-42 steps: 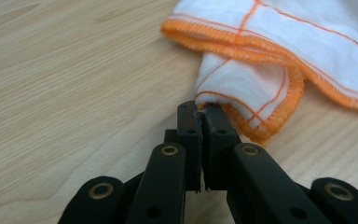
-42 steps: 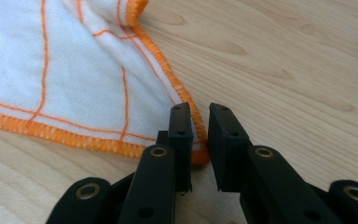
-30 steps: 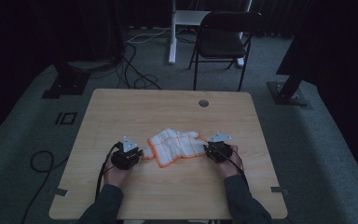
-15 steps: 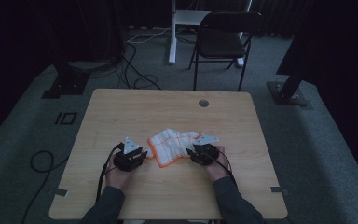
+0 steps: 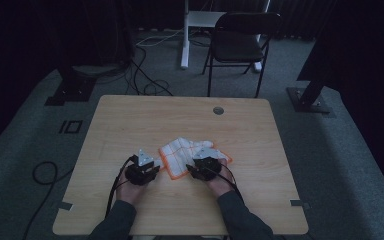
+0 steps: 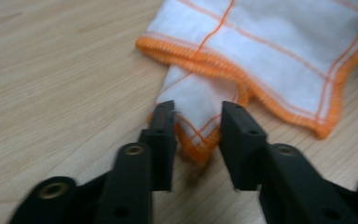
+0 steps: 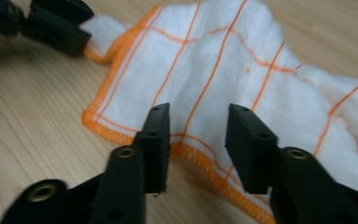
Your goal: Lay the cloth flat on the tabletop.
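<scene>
No brand, label or writing can be read on anything here.

A white cloth (image 5: 187,156) with orange grid lines and an orange stitched hem lies rumpled on the wooden bench (image 5: 130,120), a little nearer the person's edge than the middle. Everything else is placed from that cloth.

The left tongs (image 5: 154,164) sit just beside the cloth's left edge, held low over the bench by the left hand (image 5: 132,182), whose forearm comes in from the near edge in a dark sleeve (image 5: 115,225). In the left gripper view the left tongs (image 6: 196,130) stand spread, with a hanging corner of the cloth (image 6: 261,42) lying in the gap between them; the hem is not pinched, and the jaw tips rest close to the wood.

The right tongs (image 5: 192,169) are at the cloth's near right part, the gripper body lying over the fabric, held by the right hand (image 5: 220,181), which angles in toward the cloth. In the right gripper view the right tongs (image 7: 198,135) are spread too, straddling the near hem of the cloth (image 7: 223,70), with fabric lying between and beyond them. At the upper left of that view the other gripper's black jaws touch the cloth's far corner.

Beyond the cloth, a round grommet (image 5: 218,110) is set in the bench near its far edge. A black folding chair (image 5: 240,42) stands on the grey floor past that edge.
</scene>
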`<move>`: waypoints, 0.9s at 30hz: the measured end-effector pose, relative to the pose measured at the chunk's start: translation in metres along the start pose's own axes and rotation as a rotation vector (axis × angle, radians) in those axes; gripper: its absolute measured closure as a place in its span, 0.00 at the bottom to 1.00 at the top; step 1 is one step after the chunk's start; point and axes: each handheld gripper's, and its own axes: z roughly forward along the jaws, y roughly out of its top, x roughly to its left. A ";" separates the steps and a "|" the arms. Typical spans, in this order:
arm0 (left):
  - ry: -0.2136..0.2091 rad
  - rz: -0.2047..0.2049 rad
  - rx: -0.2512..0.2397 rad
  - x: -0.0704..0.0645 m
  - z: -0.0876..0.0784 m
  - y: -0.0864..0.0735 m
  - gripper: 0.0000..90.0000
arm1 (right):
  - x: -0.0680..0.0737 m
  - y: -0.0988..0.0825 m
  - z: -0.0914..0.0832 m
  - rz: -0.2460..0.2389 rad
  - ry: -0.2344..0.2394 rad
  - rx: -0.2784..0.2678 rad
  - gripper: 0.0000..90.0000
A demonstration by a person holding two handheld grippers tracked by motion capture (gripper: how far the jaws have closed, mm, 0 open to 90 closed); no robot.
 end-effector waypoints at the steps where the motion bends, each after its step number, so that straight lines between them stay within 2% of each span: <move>1: 0.005 -0.001 0.006 0.000 0.001 0.000 0.83 | 0.000 -0.001 0.001 -0.001 -0.005 0.005 0.77; 3: 0.011 -0.003 0.018 0.002 0.002 -0.001 0.89 | -0.001 -0.002 0.001 -0.001 -0.018 0.015 0.90; 5: 0.013 -0.007 0.028 0.003 0.003 -0.001 0.94 | -0.002 -0.004 -0.001 -0.011 -0.021 0.016 0.95; 13: 0.006 -0.014 0.032 0.005 0.000 -0.004 0.97 | -0.015 -0.016 -0.019 0.010 -0.039 0.011 0.95; 27: -0.004 -0.026 0.038 0.006 -0.013 -0.017 0.97 | -0.044 -0.052 -0.059 0.058 -0.081 0.037 0.95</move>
